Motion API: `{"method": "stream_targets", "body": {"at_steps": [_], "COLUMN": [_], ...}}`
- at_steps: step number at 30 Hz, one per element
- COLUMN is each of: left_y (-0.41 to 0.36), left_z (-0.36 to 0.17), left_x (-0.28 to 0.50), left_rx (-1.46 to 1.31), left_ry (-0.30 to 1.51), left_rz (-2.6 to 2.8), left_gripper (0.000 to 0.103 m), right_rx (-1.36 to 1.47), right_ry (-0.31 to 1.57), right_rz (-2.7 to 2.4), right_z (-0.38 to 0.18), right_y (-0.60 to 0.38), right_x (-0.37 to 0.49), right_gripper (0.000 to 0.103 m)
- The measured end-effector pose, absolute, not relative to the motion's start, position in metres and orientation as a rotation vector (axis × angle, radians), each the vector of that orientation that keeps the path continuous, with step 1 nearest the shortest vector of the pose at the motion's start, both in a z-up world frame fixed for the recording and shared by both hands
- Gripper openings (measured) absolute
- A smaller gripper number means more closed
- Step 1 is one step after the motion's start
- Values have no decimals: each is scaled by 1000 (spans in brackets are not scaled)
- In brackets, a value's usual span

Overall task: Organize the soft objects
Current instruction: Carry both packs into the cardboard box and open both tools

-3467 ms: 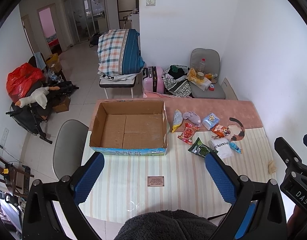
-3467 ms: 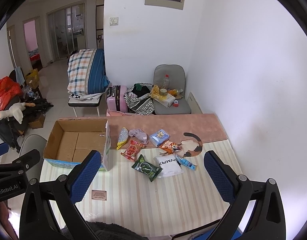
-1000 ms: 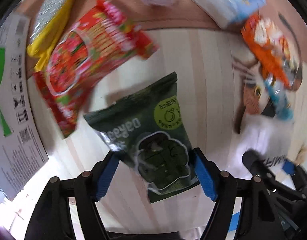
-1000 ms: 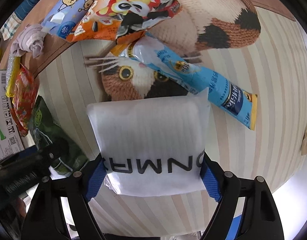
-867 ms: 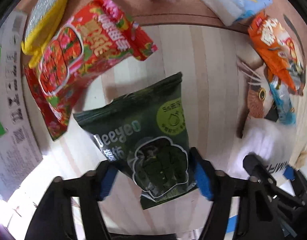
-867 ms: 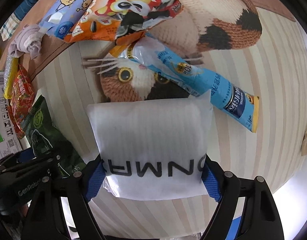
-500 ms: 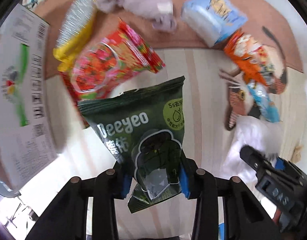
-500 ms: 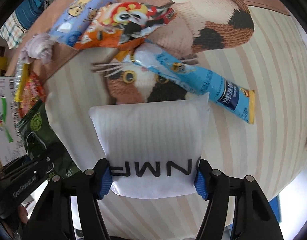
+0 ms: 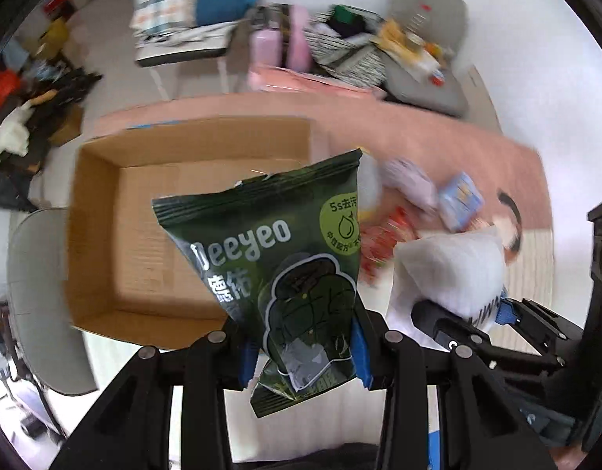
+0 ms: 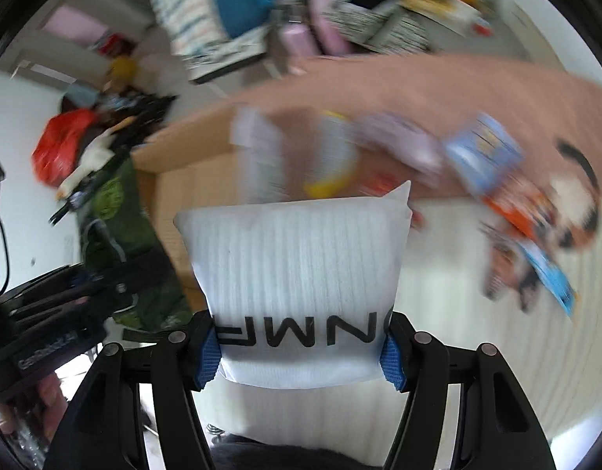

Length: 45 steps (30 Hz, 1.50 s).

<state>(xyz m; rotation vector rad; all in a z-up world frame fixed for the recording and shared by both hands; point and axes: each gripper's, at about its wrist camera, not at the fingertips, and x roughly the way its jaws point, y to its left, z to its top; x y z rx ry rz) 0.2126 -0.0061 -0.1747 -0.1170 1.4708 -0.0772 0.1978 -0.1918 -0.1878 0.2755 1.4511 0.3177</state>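
Both packs have left the tabletop: the left tool (image 9: 302, 356) pinches the green Deeyeo pouch (image 9: 285, 270) over the empty cardboard box (image 9: 105, 235), the right tool (image 10: 304, 354) pinches the white pack (image 10: 297, 274) beside it, so 2 drops probably come next.

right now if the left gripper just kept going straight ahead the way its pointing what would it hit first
Probably the open cardboard box: the left gripper, shut on the green packet, points toward its floor. Depth is unclear, so it could meet the near wall first.

Both wrist views look down and forward over the desk (image 9: 536, 274) from close above. Each frames the box (image 9: 144, 203), the far chairs and the other tool beside it.
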Motion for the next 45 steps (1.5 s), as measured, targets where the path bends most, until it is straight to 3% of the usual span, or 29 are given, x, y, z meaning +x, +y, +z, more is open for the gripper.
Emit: {"method": "stream_targets", "body": {"at_steps": [5,11,20,27,30,32,35,38,45], "left_y": [78,144,138,126,128,127,126,133,168], "left_z": [-210,-257,-349,-365,-350,-330,-300,-271,-237], "left_x": [243,287,342,351,351,351,349,330,291], "left_rx": [-182,-248,-200,-173,-182,-134,-73,-40,-68], "left_ry": [1521,1653,1834,1882,1875,1825,1748,1696,1580], "left_rz": [-27,-85,-280,-265,-236,-206,-180,-152,-84], "left_gripper": [35,35,36,37,43,62,87,96,98], "right_rx": [232,177,42,-1,-1,14,5,9,28], "right_ry": [1479,1574,1662,1689,1681,1668,1641,1632,1563], "right_rz": [314,226,134,93,105,109,102,100,118], "right_z": [-198,-249,-330,-352,-343,-331,-307,-289,-252], "right_y": [-91,-12,26,22,20,18,16,12,9], "right_x": [243,301,345,353,351,349,341,328,273], "right_gripper": [67,67,68,72,80,96,103,103,103]}}
